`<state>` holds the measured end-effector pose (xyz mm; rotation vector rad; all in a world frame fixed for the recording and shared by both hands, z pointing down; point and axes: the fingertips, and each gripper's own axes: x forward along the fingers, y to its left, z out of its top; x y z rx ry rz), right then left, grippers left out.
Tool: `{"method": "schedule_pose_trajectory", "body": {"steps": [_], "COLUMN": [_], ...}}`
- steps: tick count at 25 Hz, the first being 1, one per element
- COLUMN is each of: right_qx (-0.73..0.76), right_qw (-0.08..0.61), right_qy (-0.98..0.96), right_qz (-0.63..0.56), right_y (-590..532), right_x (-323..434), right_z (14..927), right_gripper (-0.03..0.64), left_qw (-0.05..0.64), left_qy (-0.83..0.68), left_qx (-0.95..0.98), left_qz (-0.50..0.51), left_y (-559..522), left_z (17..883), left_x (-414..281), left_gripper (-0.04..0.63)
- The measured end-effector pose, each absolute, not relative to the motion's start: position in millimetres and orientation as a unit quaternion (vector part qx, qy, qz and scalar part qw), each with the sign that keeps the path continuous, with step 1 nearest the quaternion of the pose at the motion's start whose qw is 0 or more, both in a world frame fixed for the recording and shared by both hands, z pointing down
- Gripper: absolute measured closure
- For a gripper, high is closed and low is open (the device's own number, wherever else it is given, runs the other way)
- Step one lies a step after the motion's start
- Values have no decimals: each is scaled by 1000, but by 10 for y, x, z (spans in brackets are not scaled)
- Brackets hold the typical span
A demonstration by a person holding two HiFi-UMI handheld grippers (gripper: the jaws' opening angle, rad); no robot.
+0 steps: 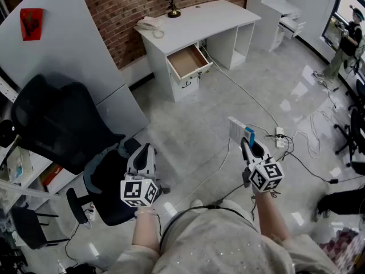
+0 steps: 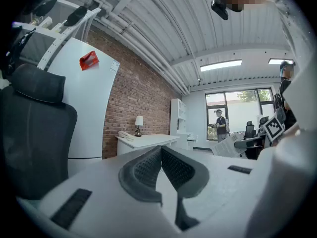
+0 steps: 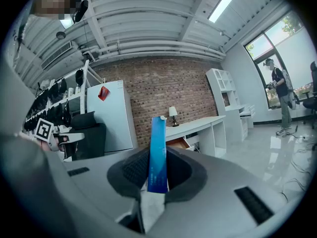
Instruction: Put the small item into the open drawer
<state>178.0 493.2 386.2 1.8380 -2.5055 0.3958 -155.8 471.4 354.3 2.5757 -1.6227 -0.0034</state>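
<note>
1. Thin flat blue-and-white packet (image 3: 158, 152): the task's small item. It stands upright on edge in the right tool (image 1: 249, 148), well apart from the drawer.
2. Handling, as judged: light and narrow, probably stiff card that would crease under a hard squeeze. Its smooth faces may slip. It is best taken across the two broad faces, low on the body, which is how it is gripped here.
3. Right tool: jaws narrowly apart, the pads pressing on the lower part of the packet, whose upper end projects free.
4. Left tool (image 2: 161, 155): jaws closed together with nothing between them. It sits at 9 o'clock of the right tool in the head view, idle beside a black mesh office chair (image 1: 54, 124).
5. Open wooden-lined drawer (image 1: 188, 61): pulled out of the white bench (image 1: 211, 16), at 11 o'clock of the right tool, across bare grey floor (image 1: 188, 124).
</note>
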Motion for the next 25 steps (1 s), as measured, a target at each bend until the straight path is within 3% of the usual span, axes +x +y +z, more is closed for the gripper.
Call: {"method": "schedule_pose_trajectory", "body": {"steps": [25], "right_qx": [589], "right_qw": [-17], "right_qy": [-799], "right_qz": [115], "right_y": [4364], "right_x": [1821], "right_z": [3756], "right_gripper": [549], "left_qw": [58], "left_qy": [-535], "left_qx": [843], "left_qz": [-14], "left_y": [4175], "left_z": [3502], "left_x": [-1699], "left_gripper": [589]}}
